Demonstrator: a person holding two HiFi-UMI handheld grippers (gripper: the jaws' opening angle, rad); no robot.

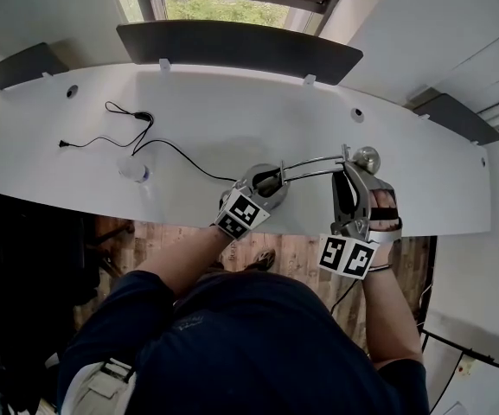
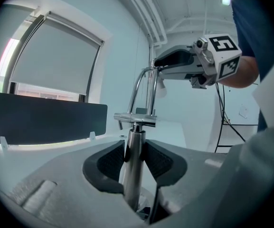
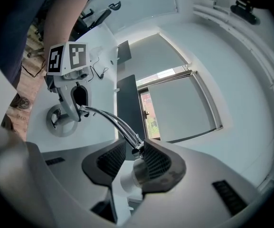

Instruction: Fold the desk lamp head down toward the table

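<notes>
**A:** Entry one, left gripper (image 2: 136, 150)?

**B:** Pads pinched on the lamp's upright post (image 2: 133, 184), above the round base (image 3: 61, 122). The base stands near the front edge of the white table (image 1: 232, 111).

**A:** Entry two, right gripper (image 3: 136, 156)?

**B:** Jaws closed round the lamp head (image 3: 139, 172), at the far end of the curved twin-rod arm (image 3: 109, 120). The head is raised off the table, to the right of the base.

**A:** Step in hand?

**B:** As I judge it, both grips are set and the fold has not begun.

**A:** Next move calls for?

**B:** The left holds the post steady. The right swings the head down in an arc about the hinge atop the post. The head is rounded and may slip, so the grip should stay firm.
</notes>
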